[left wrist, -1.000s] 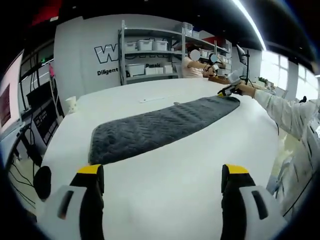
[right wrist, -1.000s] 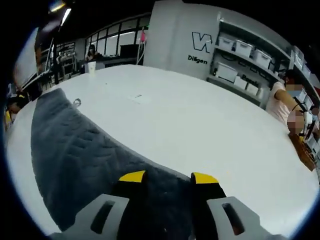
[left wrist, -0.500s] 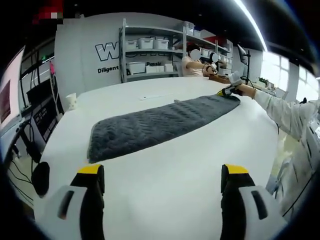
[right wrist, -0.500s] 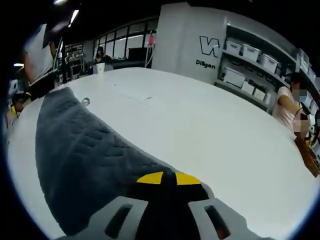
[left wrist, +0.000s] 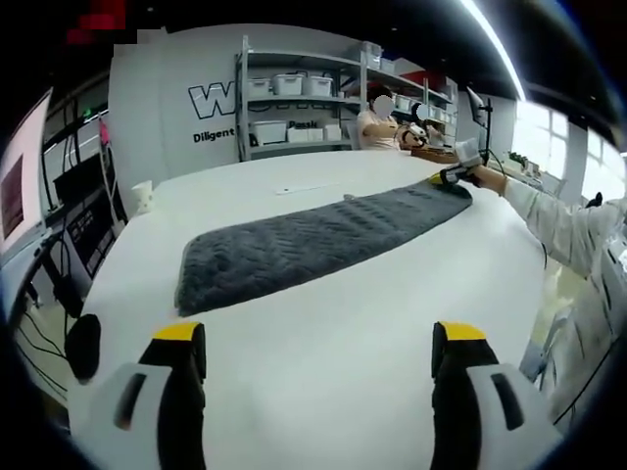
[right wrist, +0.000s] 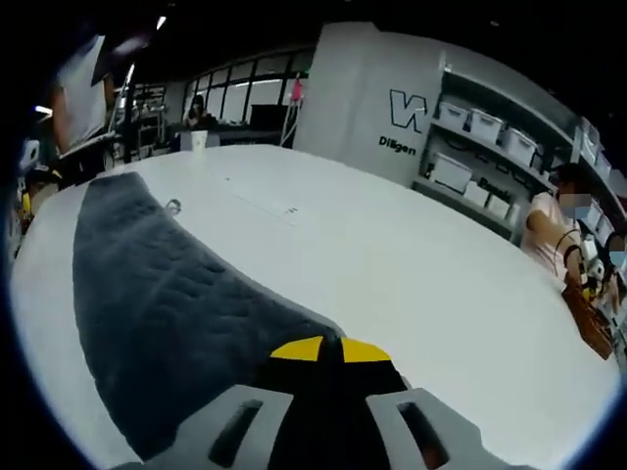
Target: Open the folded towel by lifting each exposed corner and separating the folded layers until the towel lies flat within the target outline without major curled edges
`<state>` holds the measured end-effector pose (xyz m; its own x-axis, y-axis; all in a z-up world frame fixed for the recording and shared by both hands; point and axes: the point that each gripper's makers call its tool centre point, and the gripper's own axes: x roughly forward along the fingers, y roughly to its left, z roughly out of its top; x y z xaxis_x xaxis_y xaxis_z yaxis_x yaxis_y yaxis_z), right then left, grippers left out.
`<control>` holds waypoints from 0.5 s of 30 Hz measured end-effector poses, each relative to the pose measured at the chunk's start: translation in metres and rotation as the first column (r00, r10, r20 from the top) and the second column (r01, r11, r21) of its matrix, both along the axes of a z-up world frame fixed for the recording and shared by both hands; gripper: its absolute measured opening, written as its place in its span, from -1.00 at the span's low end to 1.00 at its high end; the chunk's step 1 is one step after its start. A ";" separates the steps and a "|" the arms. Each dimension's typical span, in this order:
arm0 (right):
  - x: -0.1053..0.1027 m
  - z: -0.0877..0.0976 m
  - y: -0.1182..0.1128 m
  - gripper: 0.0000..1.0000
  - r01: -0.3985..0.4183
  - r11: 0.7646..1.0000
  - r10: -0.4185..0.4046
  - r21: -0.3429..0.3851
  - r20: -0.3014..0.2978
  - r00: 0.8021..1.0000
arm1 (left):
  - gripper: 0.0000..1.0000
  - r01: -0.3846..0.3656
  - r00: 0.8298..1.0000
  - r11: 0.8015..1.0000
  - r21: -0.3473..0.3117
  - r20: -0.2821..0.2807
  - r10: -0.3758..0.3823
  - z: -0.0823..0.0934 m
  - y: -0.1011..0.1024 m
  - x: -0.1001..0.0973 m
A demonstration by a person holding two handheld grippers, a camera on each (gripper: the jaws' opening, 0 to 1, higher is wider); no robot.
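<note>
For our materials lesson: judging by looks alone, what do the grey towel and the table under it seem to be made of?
Towel: seemingly soft plush fabric, matte dark grey, with a quilted wavy texture. Table: smooth, hard white surface with a faint sheen, perhaps laminate or painted board; the exact material cannot be told.

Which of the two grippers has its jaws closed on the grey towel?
The right gripper: its jaws meet on the towel end. The left gripper stands open over the table.
</note>
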<state>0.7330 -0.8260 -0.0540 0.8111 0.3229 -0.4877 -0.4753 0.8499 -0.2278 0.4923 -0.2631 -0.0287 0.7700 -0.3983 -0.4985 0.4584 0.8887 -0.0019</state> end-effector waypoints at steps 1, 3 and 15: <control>-0.003 0.003 0.001 -1.00 -0.006 1.000 0.006 0.000 0.009 1.000 | 0.87 -0.001 1.000 1.000 0.000 0.000 0.001 0.000 0.000 0.000; -0.009 0.008 0.003 -1.00 -0.018 1.000 0.019 -0.006 0.034 0.999 | 0.86 -0.003 1.000 1.000 -0.002 0.000 0.003 -0.001 0.001 -0.001; -0.050 0.034 0.012 -1.00 -0.058 0.998 0.061 -0.028 0.112 0.992 | 0.85 0.008 1.000 1.000 -0.010 0.003 -0.008 0.000 -0.004 -0.004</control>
<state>0.6833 -0.8141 -0.0195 0.8411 0.3612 -0.4026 -0.4950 0.8142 -0.3034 0.4881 -0.2669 -0.0285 0.7682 -0.4096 -0.4921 0.4658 0.8848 -0.0092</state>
